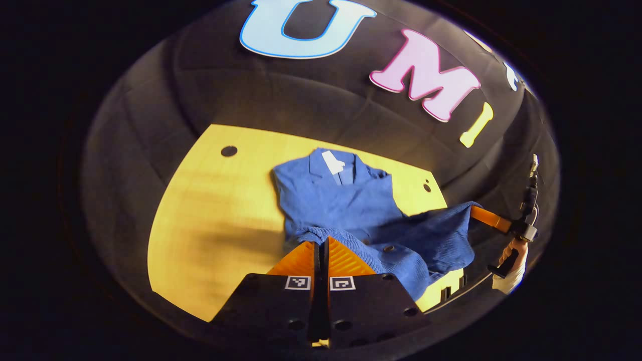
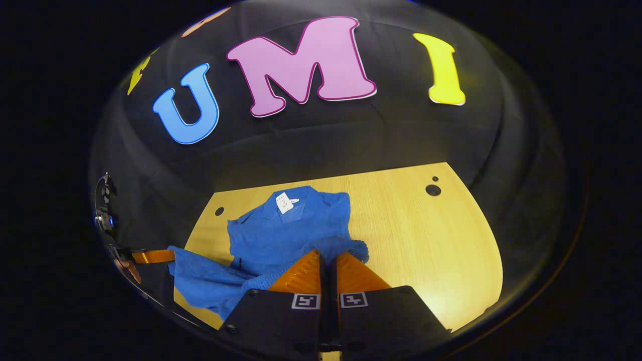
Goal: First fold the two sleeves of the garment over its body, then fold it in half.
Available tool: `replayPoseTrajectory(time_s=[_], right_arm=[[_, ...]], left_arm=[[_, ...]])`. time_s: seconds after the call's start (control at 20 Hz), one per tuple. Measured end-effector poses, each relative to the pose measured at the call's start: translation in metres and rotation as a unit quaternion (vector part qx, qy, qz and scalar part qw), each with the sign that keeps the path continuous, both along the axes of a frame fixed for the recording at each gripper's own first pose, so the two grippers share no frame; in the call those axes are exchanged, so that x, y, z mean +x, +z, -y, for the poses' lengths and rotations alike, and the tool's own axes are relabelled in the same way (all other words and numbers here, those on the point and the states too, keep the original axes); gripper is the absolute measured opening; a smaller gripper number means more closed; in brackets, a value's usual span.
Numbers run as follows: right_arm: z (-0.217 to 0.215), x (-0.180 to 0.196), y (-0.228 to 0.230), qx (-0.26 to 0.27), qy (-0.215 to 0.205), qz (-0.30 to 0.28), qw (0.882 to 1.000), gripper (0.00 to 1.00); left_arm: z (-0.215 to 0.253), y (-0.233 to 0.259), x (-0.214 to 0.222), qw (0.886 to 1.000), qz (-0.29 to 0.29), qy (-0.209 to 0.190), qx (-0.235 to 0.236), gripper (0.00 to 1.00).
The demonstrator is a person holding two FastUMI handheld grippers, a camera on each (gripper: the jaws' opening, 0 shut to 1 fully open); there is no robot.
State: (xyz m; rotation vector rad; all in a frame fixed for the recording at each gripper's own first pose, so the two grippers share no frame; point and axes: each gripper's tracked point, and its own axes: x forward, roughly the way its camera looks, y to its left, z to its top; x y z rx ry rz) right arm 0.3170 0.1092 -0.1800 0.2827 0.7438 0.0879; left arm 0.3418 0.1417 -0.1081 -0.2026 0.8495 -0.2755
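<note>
Two sleeves apparently folded in already, judging by the narrow, sleeveless outline of the blue garment (image 1: 346, 200) on the yellow wooden surface (image 1: 215, 200). Collar end lying flat toward the back wall; hem end lifted off the surface near the front edge. Halfway fold under way, by the look of it, not finished.

Left gripper (image 1: 321, 248) closed, fingers pinched on the ribbed hem at one bottom corner. Right gripper (image 2: 327, 260) likewise closed, fingers gripping the ribbed hem at the other corner. Seen also from the left gripper view, far off at the right: the right gripper's fingers (image 1: 489, 216) holding the raised corner, with a hand (image 1: 514, 260) on the handle below. Between the two corners, hem sagging in a loose drape, one dark button (image 1: 388, 247) visible on the front panel.

Still to do, as a judgement: carrying both hem corners up and over toward the collar, laying them level on the shoulders, then letting go. Risk worth noting: uneven travel of the two corners, leaving a skewed fold or a bunched middle.

Writing: white tag (image 2: 285, 202) sewn inside the collar, bearing small dark marks, too small to make out. Square black-and-white markers (image 1: 298, 283) on the gripper bodies, patterns only, no words. No brand legible anywhere on the garment.

Few round holes (image 1: 229, 151) in the surface near its back corners, well apart from the cloth.
</note>
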Motion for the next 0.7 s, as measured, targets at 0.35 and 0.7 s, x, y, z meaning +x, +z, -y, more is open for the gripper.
replayPoseTrajectory(time_s=[0.35,0.7], right_arm=[[-0.019,0.134,-0.097,0.06,-0.013,-0.065,0.996,0.0],[-0.02,0.217,-0.114,0.232,-0.109,-0.012,0.966,0.04]], left_arm=[[-0.027,-0.029,0.146,0.99,-0.032,0.122,-0.066,0.0],[-0.031,-0.081,0.205,0.967,-0.06,0.202,-0.141,0.0]])
